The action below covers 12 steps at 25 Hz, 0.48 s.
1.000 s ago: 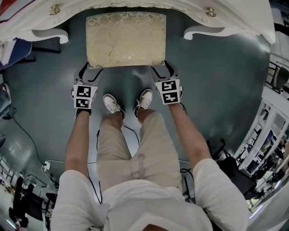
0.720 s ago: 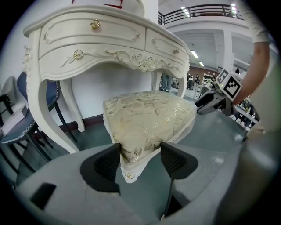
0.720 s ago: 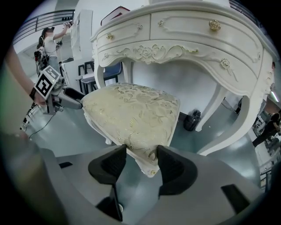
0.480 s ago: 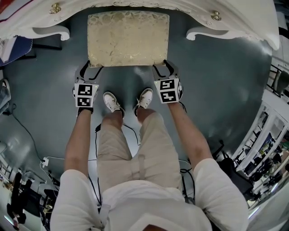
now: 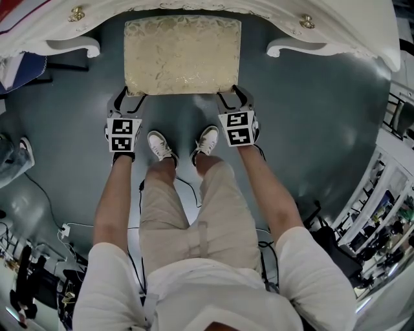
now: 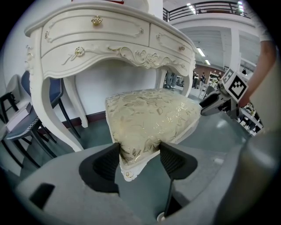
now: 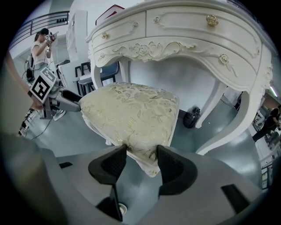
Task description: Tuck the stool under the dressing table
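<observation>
- The dressing table spans the far edge of the head view. It is white, with curved carved legs and brass drawer knobs. Its top is cut off by the frame, so that view does not show how deep the kneehole runs.
- The grey floor is bare around the table.
- The stool, with a pale gold-patterned cushion, stands between the table's two front legs. Its far edge is at or just under the carved apron, and most of the seat is out on the near side. It has barely shifted over the last second, so I judge the push inward has hardly begun.
- The left gripper is on the stool's near left corner and the right gripper on its near right corner. Both pairs of jaws have narrowed in the last second, and each now pinches the cushion corner between its pads. That suggests the hold is set and the stool is ready to slide away from the person.
- The person's shoes stand just near of the stool, between the grippers.
- The stool's legs are hidden under the seat in the head view, so their clearance from the table legs cannot be judged.
- A small dark object by a far table leg is too small to name.
</observation>
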Available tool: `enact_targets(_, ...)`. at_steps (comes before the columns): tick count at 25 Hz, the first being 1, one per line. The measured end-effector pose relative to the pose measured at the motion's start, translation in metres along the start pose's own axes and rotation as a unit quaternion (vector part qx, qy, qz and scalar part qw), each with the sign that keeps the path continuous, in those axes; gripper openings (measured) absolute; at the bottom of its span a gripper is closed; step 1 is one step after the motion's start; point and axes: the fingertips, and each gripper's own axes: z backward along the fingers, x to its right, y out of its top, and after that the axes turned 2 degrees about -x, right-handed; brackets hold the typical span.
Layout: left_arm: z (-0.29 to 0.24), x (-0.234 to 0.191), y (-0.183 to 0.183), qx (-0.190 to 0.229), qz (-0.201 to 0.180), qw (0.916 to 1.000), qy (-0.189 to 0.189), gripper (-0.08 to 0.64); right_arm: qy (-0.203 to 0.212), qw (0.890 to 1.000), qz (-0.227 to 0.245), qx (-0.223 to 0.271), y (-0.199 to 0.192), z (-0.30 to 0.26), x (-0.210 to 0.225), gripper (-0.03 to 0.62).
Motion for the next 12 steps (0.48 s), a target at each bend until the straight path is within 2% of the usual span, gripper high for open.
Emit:
enact_targets(8, -0.001, -0.0005, 0.0015, 0.002, 0.004, 1.0, 0.007, 0.291, -0.02, 1.0, -0.017, 0.006, 0.0011, -0.0008, 0.0022, 0.224)
enact_targets(12, -0.0037, -0.002, 0.0064, 0.006, 0.006, 0.9999, 0.006, 0.291, -0.02, 1.0, -0.009, 0.007, 0.0063, -0.0024, 0.007, 0.224)
